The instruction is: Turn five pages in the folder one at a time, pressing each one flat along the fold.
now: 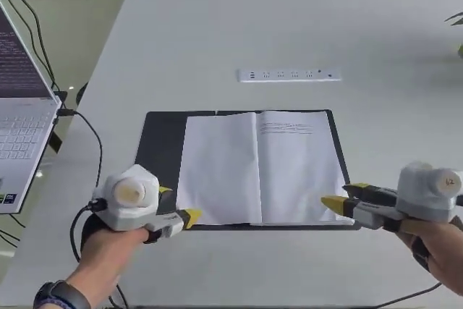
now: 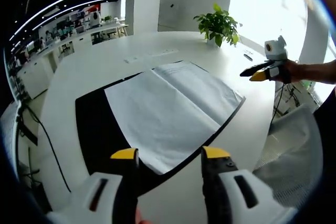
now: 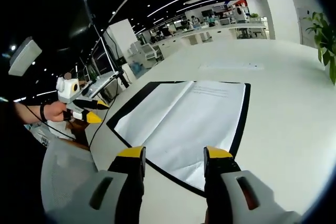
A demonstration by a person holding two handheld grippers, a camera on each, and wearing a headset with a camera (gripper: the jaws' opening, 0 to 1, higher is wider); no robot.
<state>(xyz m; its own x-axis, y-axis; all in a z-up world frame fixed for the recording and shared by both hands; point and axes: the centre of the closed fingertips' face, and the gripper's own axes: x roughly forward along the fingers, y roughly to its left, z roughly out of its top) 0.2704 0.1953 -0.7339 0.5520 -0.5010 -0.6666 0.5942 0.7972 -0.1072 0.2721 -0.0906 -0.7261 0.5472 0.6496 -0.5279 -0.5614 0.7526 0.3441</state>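
black folder [image 1: 163, 153] open, page print [image 1: 286, 128] unreadable, laptop [image 1: 22, 124] cut off at left

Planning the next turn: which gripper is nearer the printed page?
Right. The right gripper is by the printed page, at its near corner; the left gripper is beside the blank page.

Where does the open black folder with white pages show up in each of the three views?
Head view: the open black folder with white pages lies centre, low on the table.
Left gripper view: the folder lies centre, just past the jaws.
Right gripper view: the folder lies centre, just past the jaws.
Shared landmark: the white power strip on the table beyond the folder.
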